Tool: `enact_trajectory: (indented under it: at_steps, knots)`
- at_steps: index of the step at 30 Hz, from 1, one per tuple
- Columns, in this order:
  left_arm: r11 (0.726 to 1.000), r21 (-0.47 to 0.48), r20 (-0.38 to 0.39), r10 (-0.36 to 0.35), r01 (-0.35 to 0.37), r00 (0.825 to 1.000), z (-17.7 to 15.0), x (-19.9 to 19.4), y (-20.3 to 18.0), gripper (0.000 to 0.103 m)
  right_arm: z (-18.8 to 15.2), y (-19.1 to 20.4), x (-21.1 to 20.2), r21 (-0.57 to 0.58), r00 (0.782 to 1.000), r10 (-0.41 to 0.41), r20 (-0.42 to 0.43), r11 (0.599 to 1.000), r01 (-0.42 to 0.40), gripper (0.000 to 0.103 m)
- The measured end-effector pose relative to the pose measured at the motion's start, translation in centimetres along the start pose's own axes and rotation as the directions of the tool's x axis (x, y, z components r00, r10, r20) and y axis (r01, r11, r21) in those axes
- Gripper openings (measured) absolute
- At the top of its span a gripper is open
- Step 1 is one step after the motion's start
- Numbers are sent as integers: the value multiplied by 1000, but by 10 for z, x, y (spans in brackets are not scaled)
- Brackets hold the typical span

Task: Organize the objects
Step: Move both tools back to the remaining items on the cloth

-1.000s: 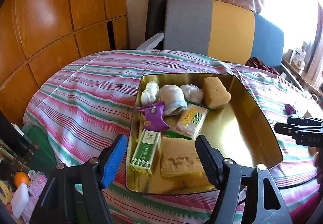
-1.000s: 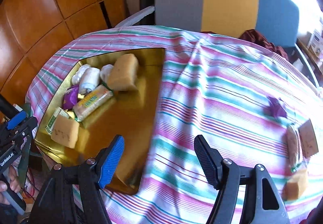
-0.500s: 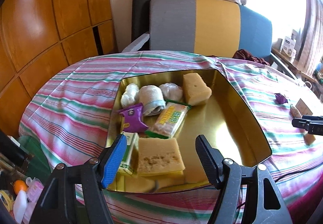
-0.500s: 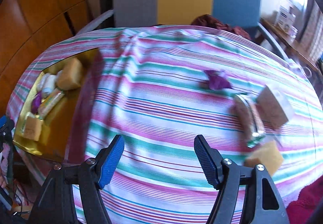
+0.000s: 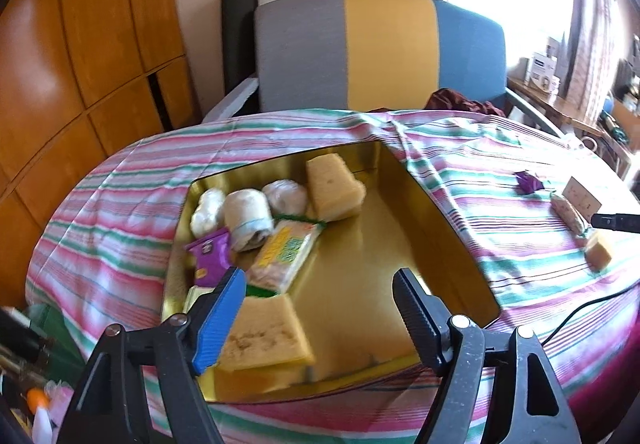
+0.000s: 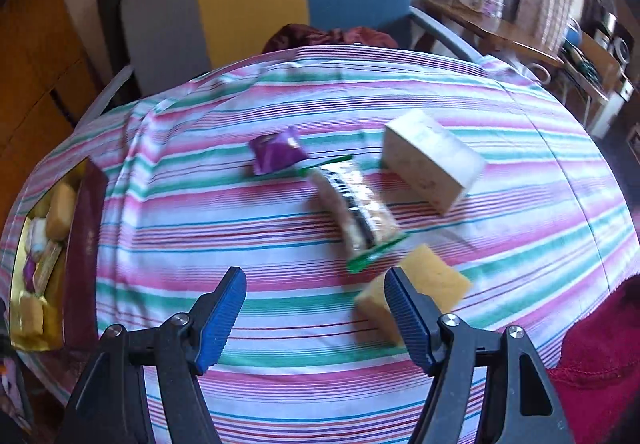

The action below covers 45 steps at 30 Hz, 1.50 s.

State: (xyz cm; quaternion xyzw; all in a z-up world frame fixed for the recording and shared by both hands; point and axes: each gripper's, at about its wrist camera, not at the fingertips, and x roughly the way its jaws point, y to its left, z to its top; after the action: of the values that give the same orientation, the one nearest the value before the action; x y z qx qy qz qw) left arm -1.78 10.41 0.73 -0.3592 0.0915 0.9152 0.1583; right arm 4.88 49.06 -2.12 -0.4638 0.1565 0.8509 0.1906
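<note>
Right tool (image 6: pixel 314 304) has swung over loose items, jaws apart.

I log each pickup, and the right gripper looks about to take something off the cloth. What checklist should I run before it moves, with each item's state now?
1. Right gripper open and empty: ok.
2. Yellow sponge free on the striped cloth, touching no other item: ok.
3. Sponge centred between the jaws: not ok, it lies by the right finger.
4. Gold tray has bare floor for it: ok.
5. Left gripper open, holding nothing: ok.
6. Sharp view of the snack bar and the box: not ok, motion blur.
</note>
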Motion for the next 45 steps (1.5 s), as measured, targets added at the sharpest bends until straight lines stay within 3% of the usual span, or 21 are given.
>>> enact_trajectory:
  at_steps: [11,26,40,45]
  knots:
    - [993,94,2,-73,73,997,18,8,-51,77,-2,-48,1,202,999,22,46,979,-31,73]
    - [968,182,-53,-166,173,985,35,31,-124,77,-4,-69,-4,318,990,86,110,941,-117,73]
    - [941,192,-148,-253,279,956,55,64,-201,77,-13,-106,-15,495,969,113,221,843,-211,73]
    - [924,182,-207,-299,337,932,64,80,-237,76,-13,-109,-15,508,964,132,229,829,-234,73]
